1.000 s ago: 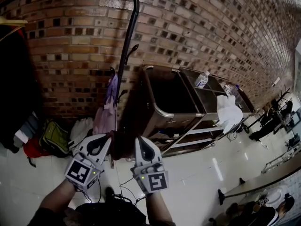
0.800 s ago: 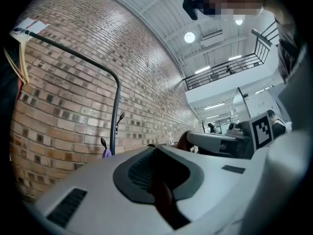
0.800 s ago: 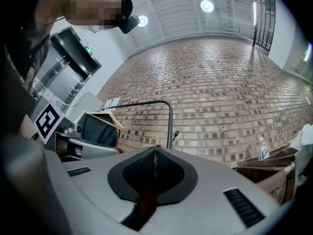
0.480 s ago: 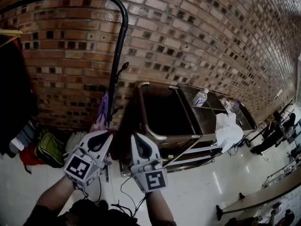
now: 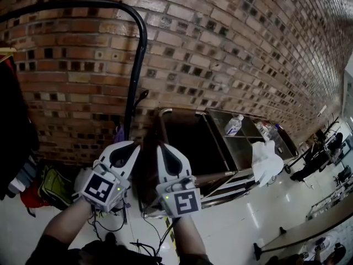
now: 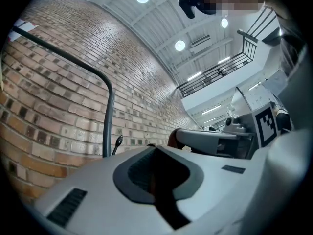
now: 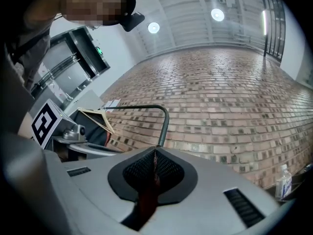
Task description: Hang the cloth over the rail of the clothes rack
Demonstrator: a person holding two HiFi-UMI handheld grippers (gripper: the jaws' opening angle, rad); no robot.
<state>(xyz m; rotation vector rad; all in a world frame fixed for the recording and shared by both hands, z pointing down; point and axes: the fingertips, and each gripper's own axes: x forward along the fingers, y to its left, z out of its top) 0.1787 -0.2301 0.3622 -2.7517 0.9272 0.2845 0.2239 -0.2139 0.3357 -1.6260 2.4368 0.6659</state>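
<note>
The rack's black rail (image 5: pixel 83 4) curves down into a post (image 5: pixel 131 101) in front of the brick wall, above and beyond both grippers. A dark maroon cloth (image 5: pixel 144 173) hangs between them. My left gripper (image 5: pixel 131 144) is shut on one part of it, my right gripper (image 5: pixel 162 147) on another, side by side below the rail's bend. In the left gripper view the jaws (image 6: pixel 155 147) are pressed together with the rail (image 6: pixel 63 58) up ahead. The right gripper view shows red cloth (image 7: pixel 146 199) pinched in the shut jaws (image 7: pixel 155 151), with the rail (image 7: pixel 142 106) beyond.
A steel cart (image 5: pixel 220 128) stands right of the post, with a water bottle (image 5: pixel 234 125) on it and a white cloth (image 5: pixel 266 160) over its end. Dark clothes (image 5: pixel 14 126) hang at the left above a green bag (image 5: pixel 52 184). Cables lie on the floor (image 5: pixel 138 231).
Both grippers have risen with the cloth and now sit higher against the post. The view has tipped upward, so the rail's bend appears lower and closer.
</note>
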